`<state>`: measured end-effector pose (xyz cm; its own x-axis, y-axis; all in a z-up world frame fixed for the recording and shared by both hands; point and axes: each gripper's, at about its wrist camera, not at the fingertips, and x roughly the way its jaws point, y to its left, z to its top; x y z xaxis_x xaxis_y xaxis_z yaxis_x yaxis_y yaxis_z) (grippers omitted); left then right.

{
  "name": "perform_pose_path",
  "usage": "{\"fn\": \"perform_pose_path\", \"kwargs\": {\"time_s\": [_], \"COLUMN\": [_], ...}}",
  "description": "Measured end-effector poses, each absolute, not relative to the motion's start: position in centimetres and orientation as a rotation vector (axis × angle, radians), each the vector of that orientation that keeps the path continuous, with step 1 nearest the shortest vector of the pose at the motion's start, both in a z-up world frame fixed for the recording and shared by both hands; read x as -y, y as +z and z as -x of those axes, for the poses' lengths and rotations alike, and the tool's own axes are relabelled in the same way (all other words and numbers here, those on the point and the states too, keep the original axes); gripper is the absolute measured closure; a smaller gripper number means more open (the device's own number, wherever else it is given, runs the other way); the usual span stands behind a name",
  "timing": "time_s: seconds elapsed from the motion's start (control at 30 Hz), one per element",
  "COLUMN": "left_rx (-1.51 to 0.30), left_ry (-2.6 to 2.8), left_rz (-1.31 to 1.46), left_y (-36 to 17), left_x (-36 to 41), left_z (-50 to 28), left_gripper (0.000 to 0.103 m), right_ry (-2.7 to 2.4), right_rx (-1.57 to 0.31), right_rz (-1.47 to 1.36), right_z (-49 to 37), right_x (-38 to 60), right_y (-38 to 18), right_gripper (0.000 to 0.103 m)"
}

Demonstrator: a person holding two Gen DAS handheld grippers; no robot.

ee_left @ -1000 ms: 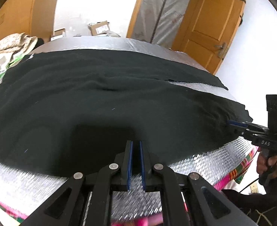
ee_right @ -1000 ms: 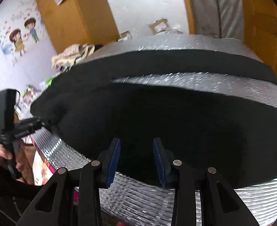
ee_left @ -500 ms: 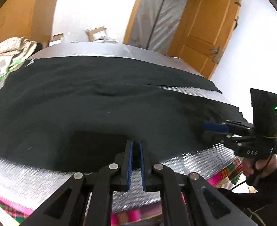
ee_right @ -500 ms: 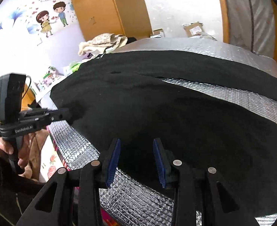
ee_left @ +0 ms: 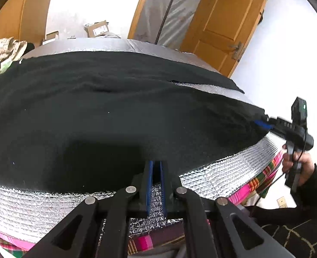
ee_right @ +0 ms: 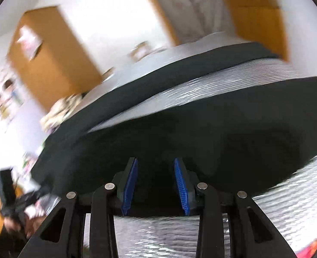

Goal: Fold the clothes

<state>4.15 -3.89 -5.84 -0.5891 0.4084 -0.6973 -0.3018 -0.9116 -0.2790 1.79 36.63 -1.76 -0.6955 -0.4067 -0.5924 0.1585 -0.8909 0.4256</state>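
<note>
We see the black garment [ee_left: 119,116] spread flat on the foil-covered tabletop [ee_left: 223,172], long axis running left to right. Our left tongs [ee_left: 156,185] sit pressed together, empty, at its near hem; our right tongs [ee_right: 156,185], spread, reach its right end.

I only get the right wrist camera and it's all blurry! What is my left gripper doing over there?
Observer: The left gripper has its pads almost together at the black garment's near edge. Whether they pinch it, I cannot tell.
Operator: And how does my right one look from outside?
Observer: The right gripper has its tips at the garment's right corner, with a hand on its handle.
Operator: Is it switched on?
Observer: A small green light shows on its upright block.
</note>
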Motion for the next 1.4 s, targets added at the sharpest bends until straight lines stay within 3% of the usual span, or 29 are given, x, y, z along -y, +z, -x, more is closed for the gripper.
{"fn": "perform_pose_path", "kwargs": {"time_s": [0.17,0.23,0.37,0.5,0.6,0.73,0.93,1.17,1.4], "left_rx": [0.187,0.184,0.196,0.173,0.185,0.345,0.591,0.513,0.480], "left_ry": [2.491,2.487,2.487,2.545,2.658,2.842,2.893,2.964,3.001], "left_rz": [1.141,1.147,1.143,1.105,1.073,1.128,1.232,1.115,1.098], "left_y": [-5.4,-5.7,-5.8,-5.0,-4.1,-4.1,-5.7,-2.5,0.5], "left_x": [3.8,3.9,4.1,4.4,6.1,11.0,16.3,17.3,20.0], "left_z": [-3.8,-4.0,-4.3,-4.3,-4.1,-3.7,-5.1,-4.3,2.5], "left_gripper": [0.097,0.097,0.097,0.097,0.097,0.097,0.099,0.099,0.099], "right_ry": [-2.582,-2.570,-2.684,-2.738,-2.677,-2.574,-2.404,-2.302,-2.187], "right_rx": [0.504,0.540,0.695,0.734,0.620,0.451,0.342,0.231,0.108], "right_rz": [-1.062,-1.088,-1.098,-1.064,-0.995,-0.958,-1.009,-1.013,-0.964], "right_z": [0.2,1.2,1.4,0.4,-0.2,0.4,0.9,1.4,2.9], "right_x": [-36.3,-36.7,-40.3,-41.7,-38.8,-33.2,-27.7,-23.5,-17.0], "right_y": [-1.9,-2.5,-2.4,-1.7,-0.4,0.3,-0.9,-0.2,1.5], "right_gripper": [0.065,0.070,0.070,0.066,0.066,0.066,0.067,0.066,0.066]}}
